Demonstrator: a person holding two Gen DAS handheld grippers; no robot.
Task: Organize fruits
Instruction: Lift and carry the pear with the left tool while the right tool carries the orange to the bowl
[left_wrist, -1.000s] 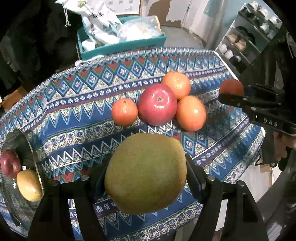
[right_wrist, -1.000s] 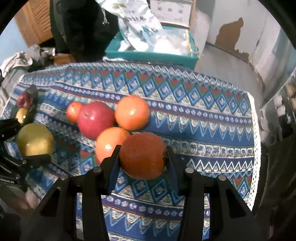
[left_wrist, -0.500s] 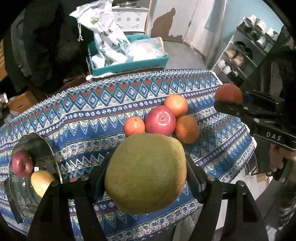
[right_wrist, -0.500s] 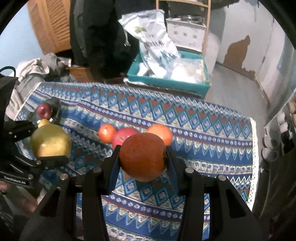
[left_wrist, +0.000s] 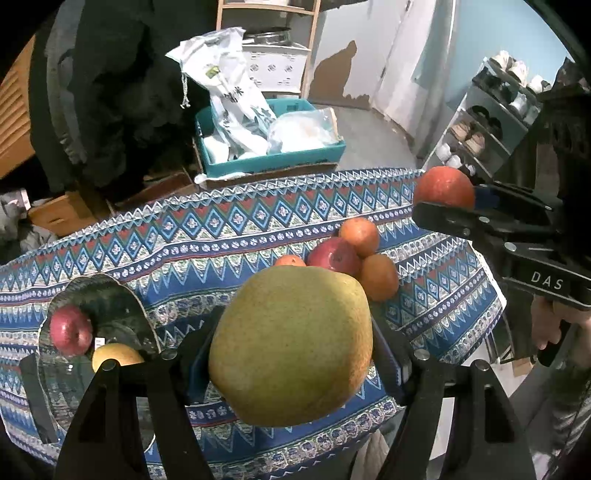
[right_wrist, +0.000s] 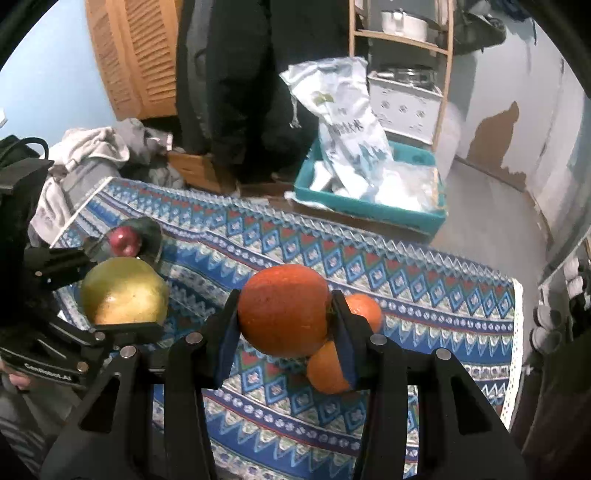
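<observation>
Teal crate (left_wrist: 273, 162) beyond table: white bags inside. Glass bowl (left_wrist: 122, 299) on patterned cloth (left_wrist: 184, 236): red apple (left_wrist: 70, 329), yellow fruit (left_wrist: 116, 357) inside. Your left gripper (left_wrist: 291, 354) clamped on big yellow-green pear (left_wrist: 291, 345), above cloth. Your right gripper (right_wrist: 284, 314) clamped on orange-red fruit (right_wrist: 283, 308), smooth, round, above the loose oranges (left_wrist: 360, 230).

Your left tongs (left_wrist: 291, 369) clamp a yellow-green pear (left_wrist: 291, 343) above the patterned tablecloth (left_wrist: 184, 236).

Behind the pear you see a red apple (left_wrist: 334, 254) on the table with three oranges (left_wrist: 378, 277) touching it. At lower left, a glass bowl (left_wrist: 99, 291) holds a second red apple (left_wrist: 70, 330) and a yellow fruit (left_wrist: 116, 356). At right, your right tongs (left_wrist: 447, 206) grip an orange-red fruit (left_wrist: 443, 186). Past the table's far edge sits a teal crate (left_wrist: 273, 160) of white bags.
</observation>
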